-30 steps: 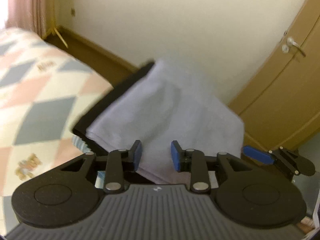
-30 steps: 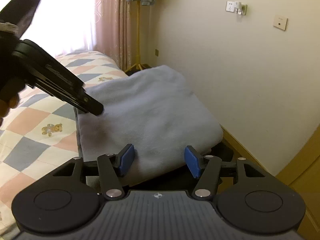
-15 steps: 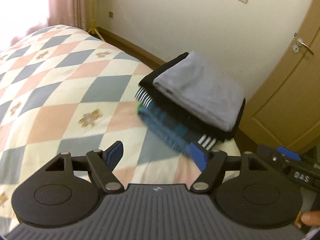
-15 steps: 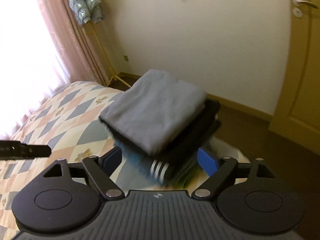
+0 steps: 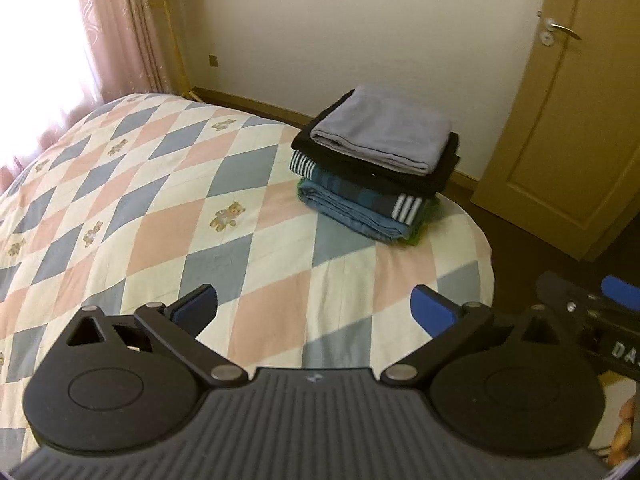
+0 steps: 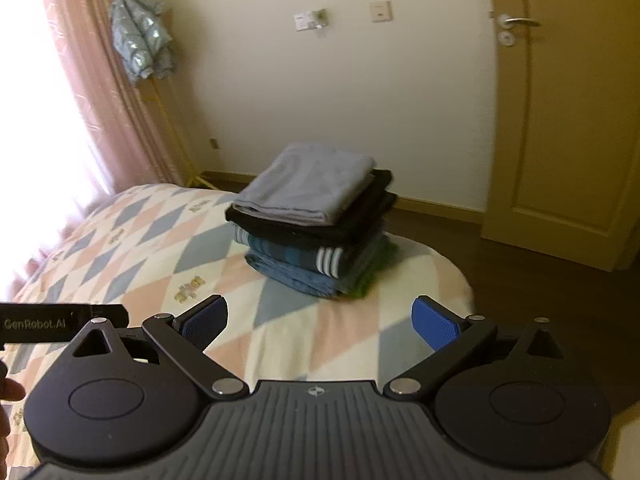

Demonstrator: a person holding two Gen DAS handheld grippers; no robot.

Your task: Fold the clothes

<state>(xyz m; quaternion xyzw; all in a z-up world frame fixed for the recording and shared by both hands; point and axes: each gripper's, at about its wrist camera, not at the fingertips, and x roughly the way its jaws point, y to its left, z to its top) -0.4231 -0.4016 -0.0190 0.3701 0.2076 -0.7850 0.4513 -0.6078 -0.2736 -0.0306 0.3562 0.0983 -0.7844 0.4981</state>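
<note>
Checkered bed (image 5: 168, 216) bears stacked clothes (image 5: 376, 168) at its far corner; both grippers' jaws have just opened, empty.

Green garment (image 5: 426, 222) under stack mostly hidden; door (image 5: 568, 120) cut off.

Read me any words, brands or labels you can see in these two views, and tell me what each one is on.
"GenRobot.AI": white lettering on the left gripper, seen at the left edge of the right wrist view.
"DA", cut off by the frame edge: white letters on the right gripper, in the left wrist view.
Wall plates: no text readable.
Folded clothes: no lettering visible.
</note>
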